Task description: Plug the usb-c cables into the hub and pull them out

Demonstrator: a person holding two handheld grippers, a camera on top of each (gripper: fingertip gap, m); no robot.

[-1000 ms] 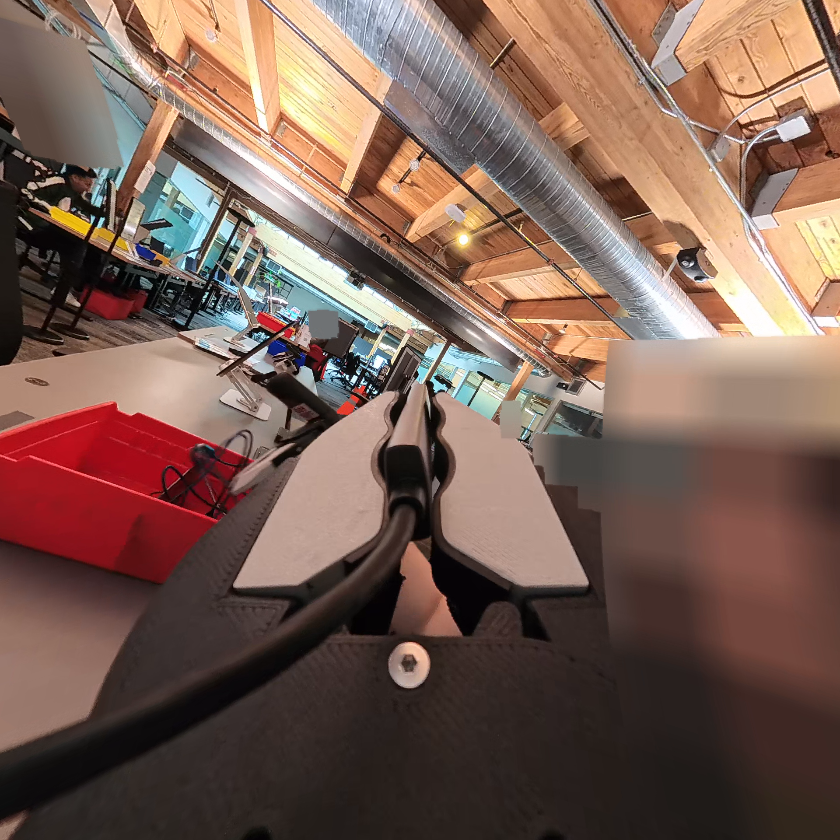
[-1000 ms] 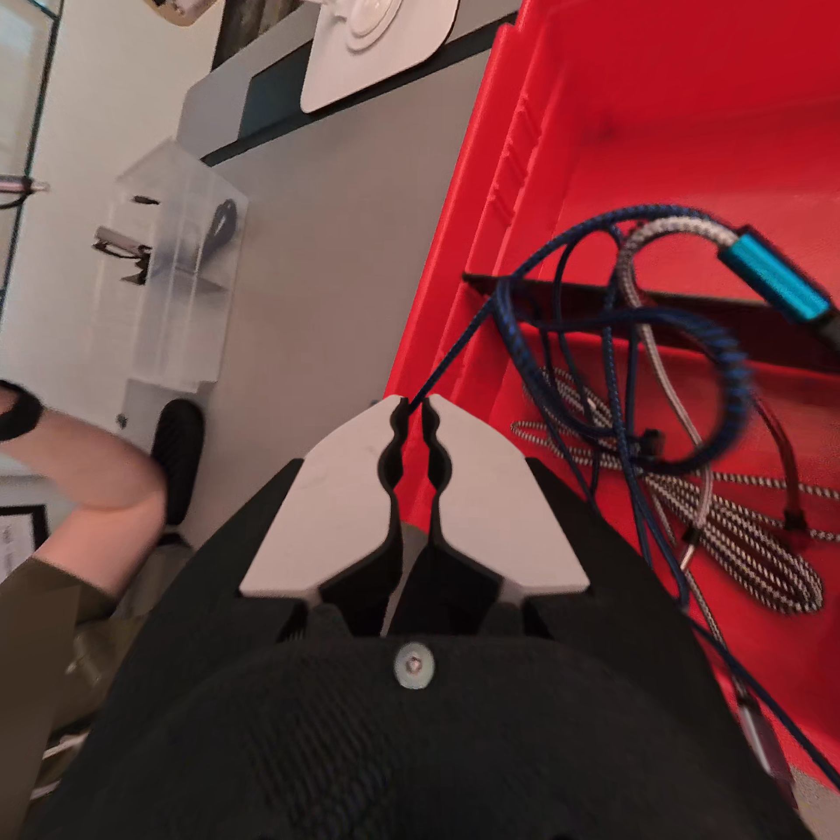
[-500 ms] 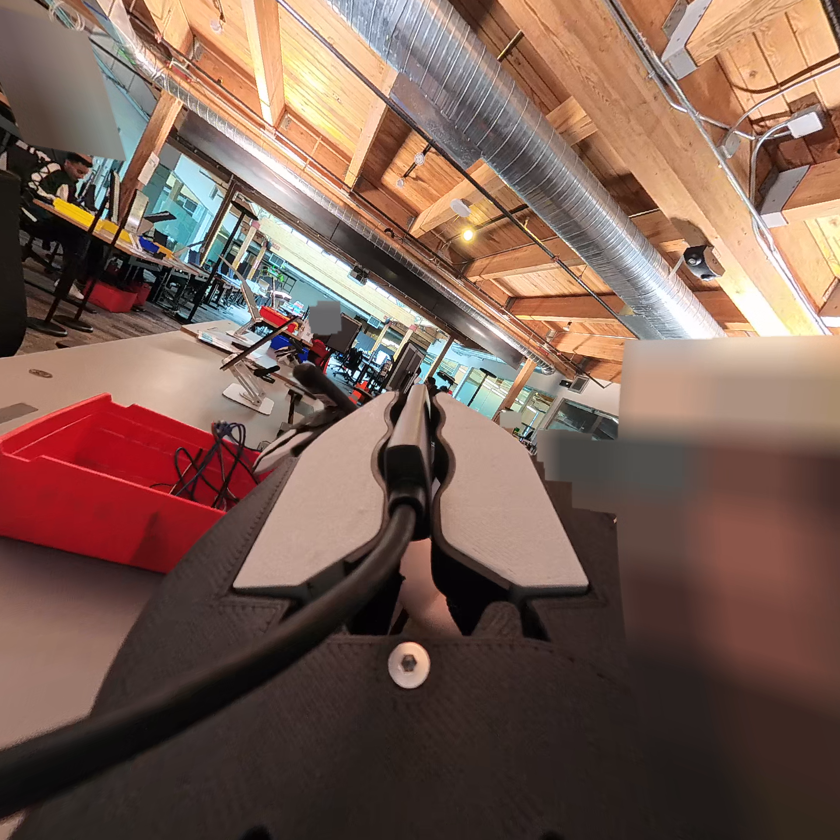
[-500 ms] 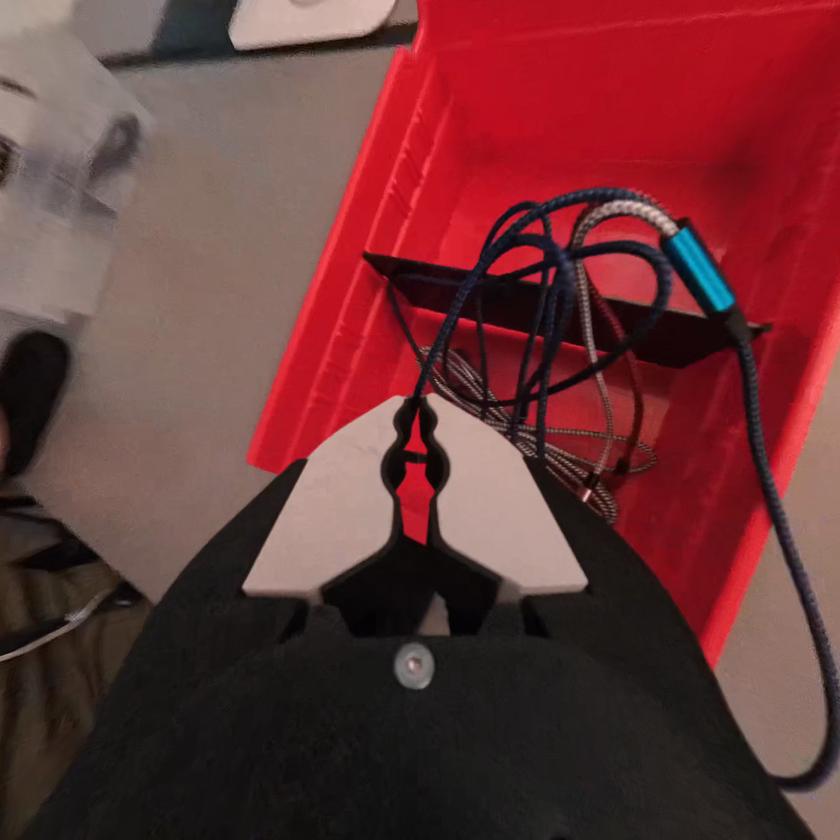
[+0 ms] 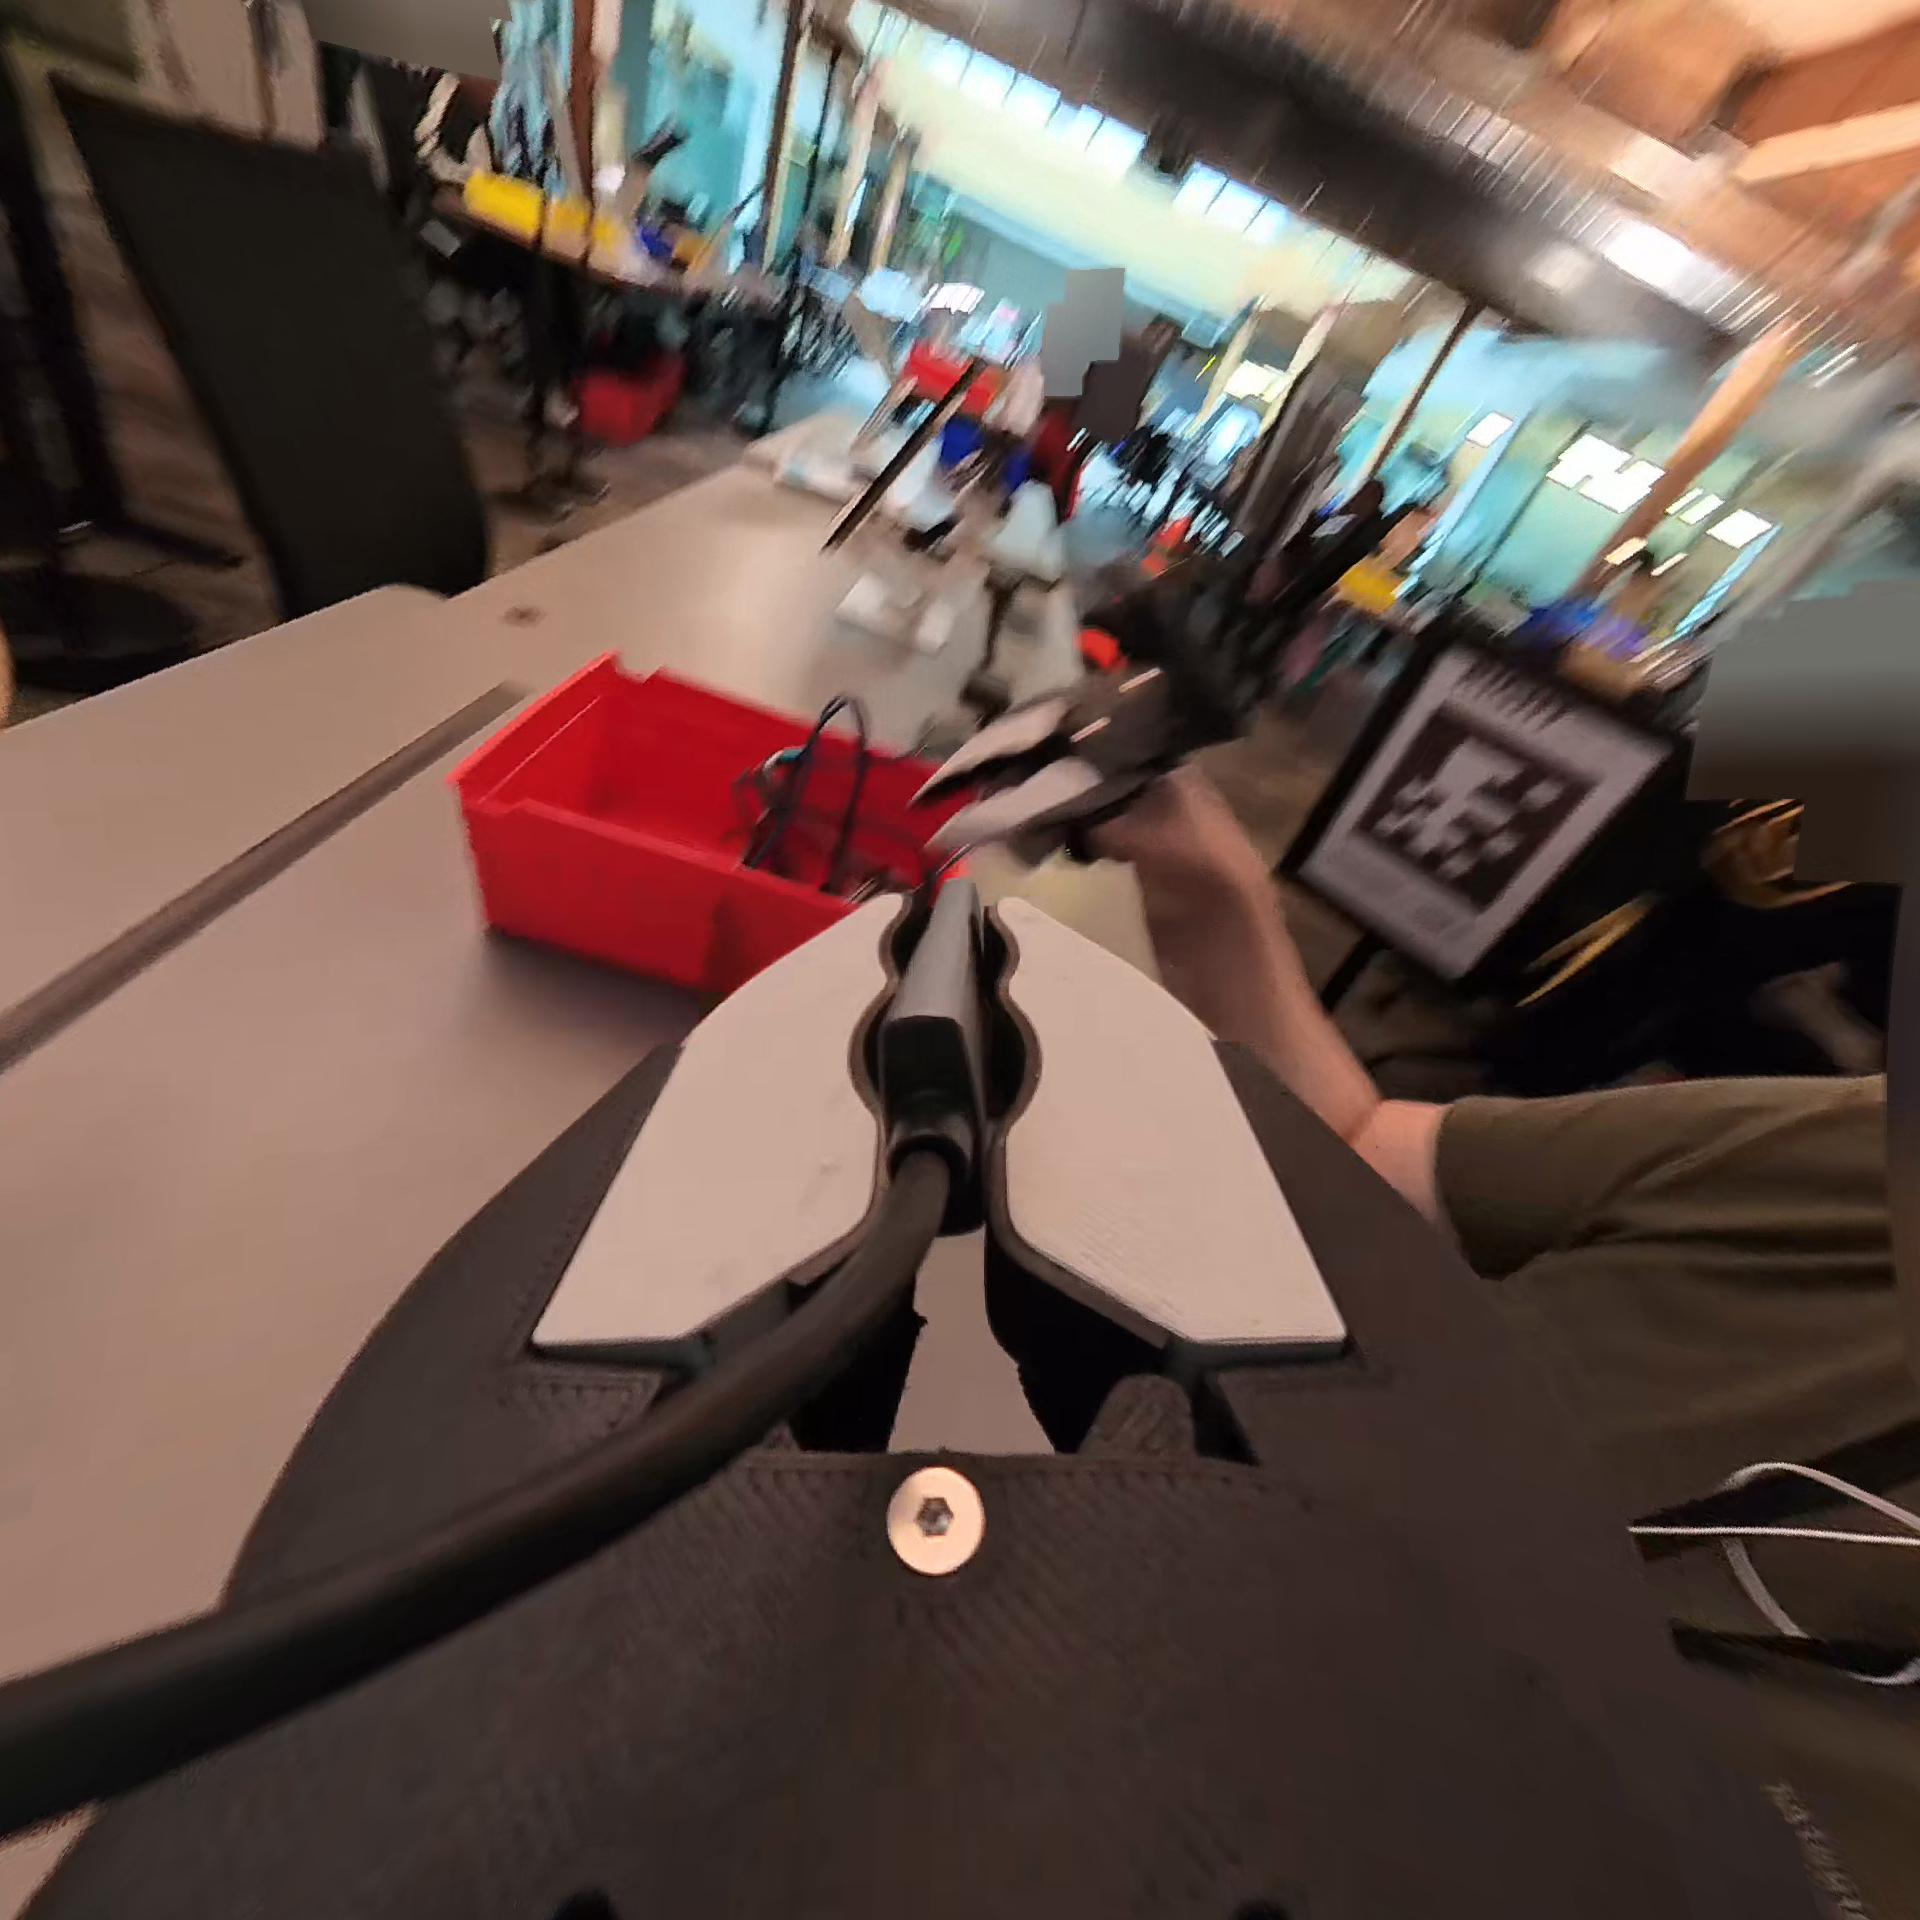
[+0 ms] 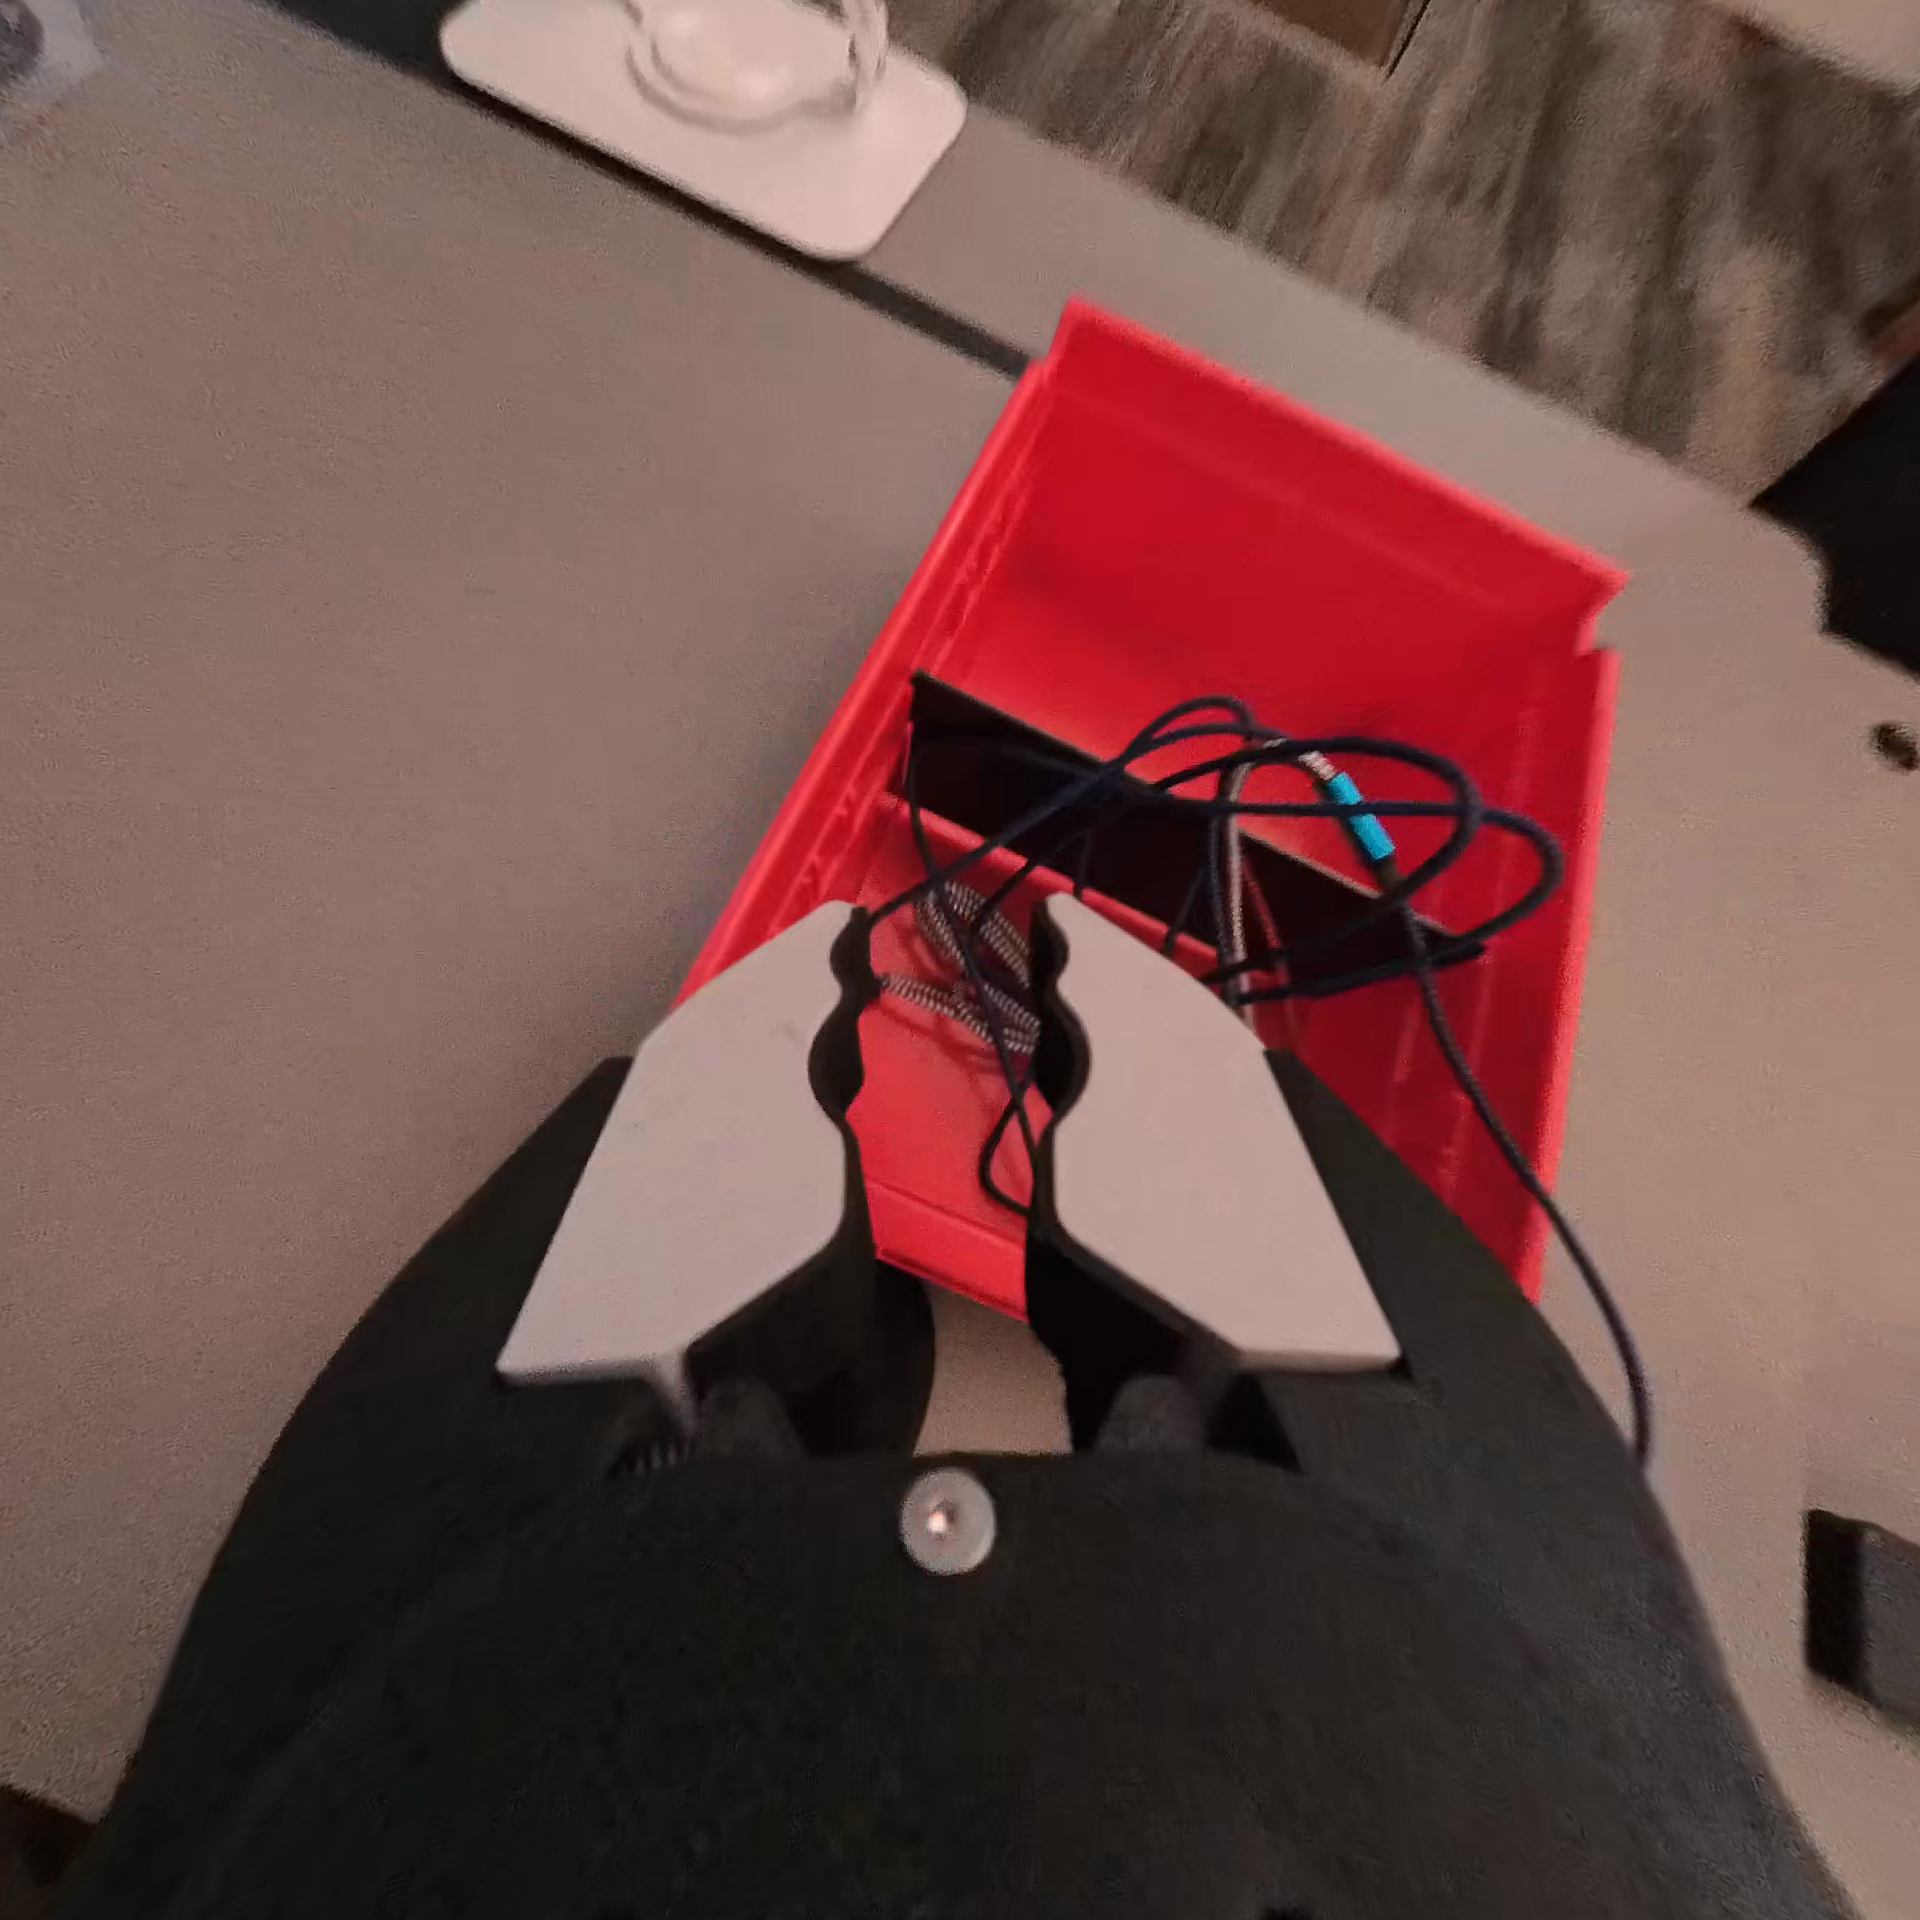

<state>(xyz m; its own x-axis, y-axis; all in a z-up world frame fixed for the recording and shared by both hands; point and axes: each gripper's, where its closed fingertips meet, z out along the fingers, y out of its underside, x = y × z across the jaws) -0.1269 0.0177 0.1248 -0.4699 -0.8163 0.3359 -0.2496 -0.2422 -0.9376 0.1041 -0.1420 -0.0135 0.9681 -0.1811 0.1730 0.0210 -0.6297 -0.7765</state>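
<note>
Your left hand-held gripper [image 5: 948, 914] is pressed tight on a slim dark hub [image 5: 940, 997], which lies lengthwise in the groove between the two grey fingers [image 5: 748, 1164] at the centre of the left wrist view. The hub's thick black cable [image 5: 520, 1538] leaves the rear of the grip and curves down to the lower left edge of the frame.

Your right hand-held gripper [image 6: 945, 914] is spread, with a clear gap between its grey fingers [image 6: 717, 1132] and nothing pinched. It hangs over the near end of the red bin [image 6: 1278, 520]. In the left wrist view the same right gripper shows at centre right, above the bin's right corner, with your hand [image 5: 1174, 862] around its handle.

The bin stands on the grey worktop [image 6: 364, 623] and is split by a black divider [image 6: 1039, 769]. A tangle of usb-c cables [image 6: 1340, 748] lies in the near compartment and loops over the divider. One dark blue braided cable [image 6: 1496, 1132] runs over the bin's right wall and down onto the worktop at the right of the frame. A cable end with a bright blue connector [image 6: 1361, 821] sits raised above the divider. A black-and-white braided cable [image 6: 977, 997] shows through the gap between the right gripper's fingers.

A white flat stand base [image 6: 727, 135] lies on the worktop in the upper left of the right wrist view. A small black block [image 6: 1860, 1610] sits at the lower right edge.
</note>
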